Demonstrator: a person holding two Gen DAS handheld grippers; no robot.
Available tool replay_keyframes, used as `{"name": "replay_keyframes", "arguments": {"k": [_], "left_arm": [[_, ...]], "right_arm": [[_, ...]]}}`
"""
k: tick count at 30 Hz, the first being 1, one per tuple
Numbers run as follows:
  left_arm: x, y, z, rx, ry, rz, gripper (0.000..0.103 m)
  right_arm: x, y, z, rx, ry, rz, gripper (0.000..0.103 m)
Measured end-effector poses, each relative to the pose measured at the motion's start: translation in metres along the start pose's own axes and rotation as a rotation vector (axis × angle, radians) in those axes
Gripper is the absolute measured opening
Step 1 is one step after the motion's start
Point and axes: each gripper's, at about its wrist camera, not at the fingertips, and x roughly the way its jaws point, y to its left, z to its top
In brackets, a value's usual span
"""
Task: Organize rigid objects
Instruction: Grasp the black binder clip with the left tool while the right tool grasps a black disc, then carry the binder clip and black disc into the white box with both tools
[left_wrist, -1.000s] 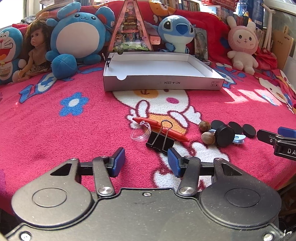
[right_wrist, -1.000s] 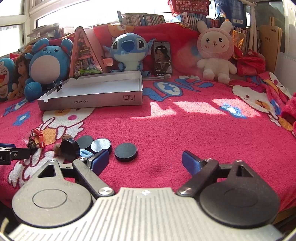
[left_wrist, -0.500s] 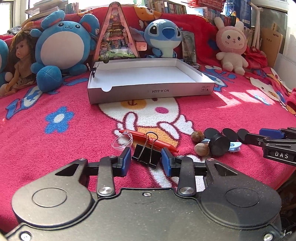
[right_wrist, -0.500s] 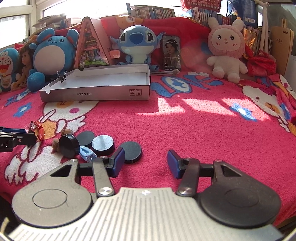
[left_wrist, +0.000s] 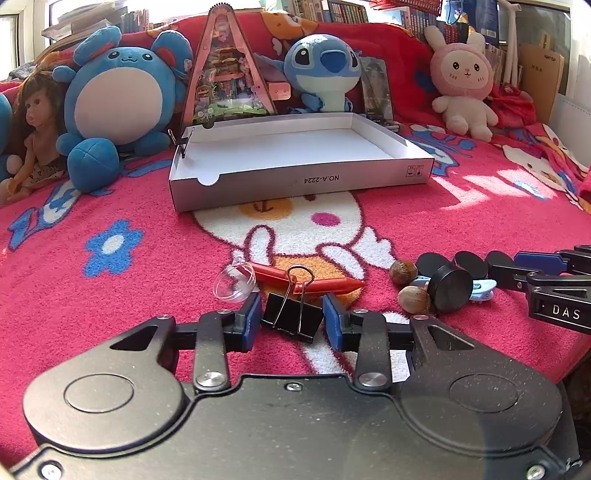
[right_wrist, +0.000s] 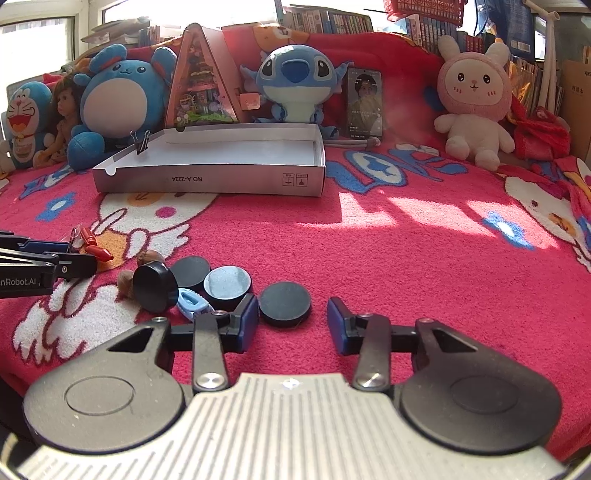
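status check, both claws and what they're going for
Left claw closing around binder clip. Right claw closing around black disc, not pinched yet. White box unobstructed.

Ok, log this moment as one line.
left gripper: closing around binder clip | right gripper: closing around black disc | white box: empty

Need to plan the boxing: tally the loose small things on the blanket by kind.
Black discs: 4
Nuts: 2
Binder clip: 1
Red pen: 1
Clear cup: 1
Blue clip: 1
Total: 10
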Motion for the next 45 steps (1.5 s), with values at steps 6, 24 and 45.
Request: {"name": "replay_keyframes", "arguments": {"k": [6, 24, 45], "left_arm": [[-0.008, 0.0, 0.0, -0.018, 0.005, -0.014, 0.034], [-0.021, 0.0, -0.006, -0.037, 0.061, -0.076, 0.04], [-0.036, 0.003, 0.016, -0.097, 0.009, -0.096, 0.03]], "right_arm": [[-0.001, 0.002, -0.002, -0.013, -0.007, -0.006, 0.036], [-0.006, -0.005, -0.001, 0.05, -0.012, 0.006, 0.036], [-0.005, -0.008, 0.021, 0.066, -0.035, 0.039, 0.036]]}}
